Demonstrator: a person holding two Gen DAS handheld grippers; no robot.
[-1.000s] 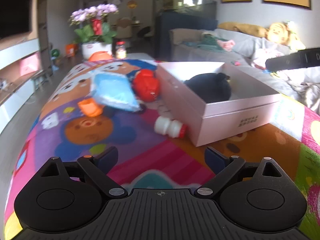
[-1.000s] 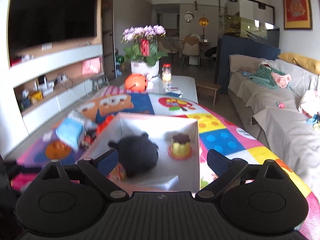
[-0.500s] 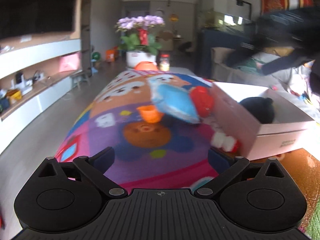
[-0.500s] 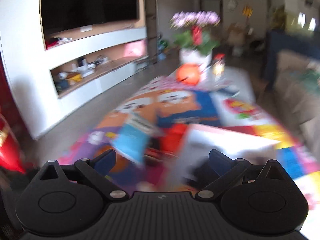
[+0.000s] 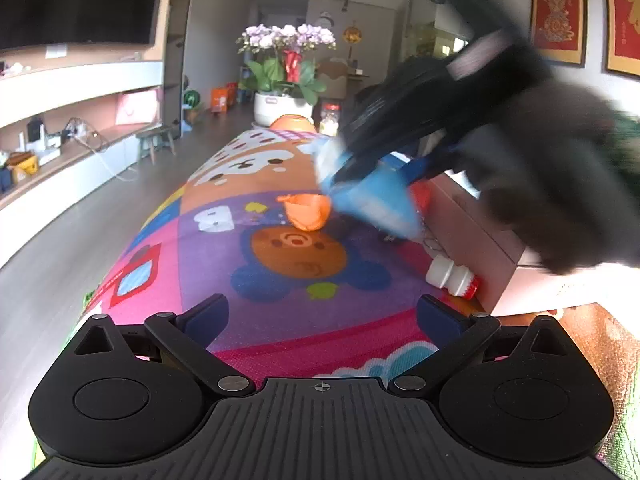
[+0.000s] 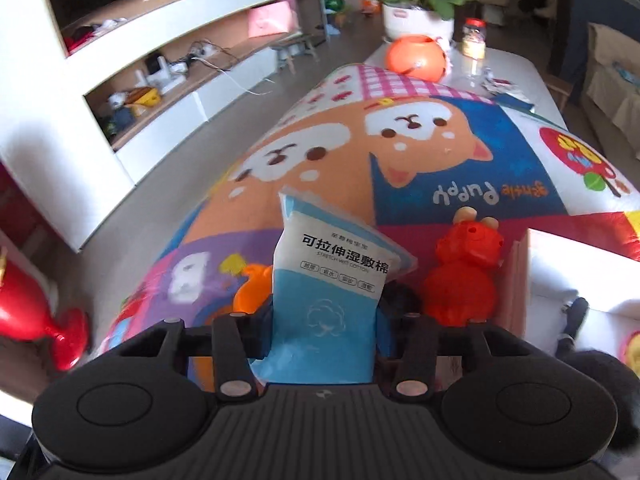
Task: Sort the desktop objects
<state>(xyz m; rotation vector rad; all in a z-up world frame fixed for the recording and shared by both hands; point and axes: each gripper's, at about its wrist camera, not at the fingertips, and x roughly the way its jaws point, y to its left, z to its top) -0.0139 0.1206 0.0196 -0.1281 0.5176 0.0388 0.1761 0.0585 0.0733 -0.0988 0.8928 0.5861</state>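
Gripping the blue packet (image 6: 326, 312) low on the worktop (image 5: 288, 320), the right tool (image 6: 324, 320) is clamped on it. The left tool (image 5: 320, 312) waits apart. Orange cup (image 5: 308, 210), red bear (image 6: 464, 280) and white bottle (image 5: 452, 278) lie outside the box (image 5: 480, 236), so much sorting seems left.

Bare tabletop (image 5: 280, 304) lies ahead of the left fingers (image 5: 202, 316); at one o'clock a bottle (image 5: 452, 280) against the box (image 5: 480, 240) blocks passage.

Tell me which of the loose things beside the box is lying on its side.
The small white bottle with the red cap, tipped over against the pink box. The red bear toy stands upright, and the blue wipes packet is in the right gripper.
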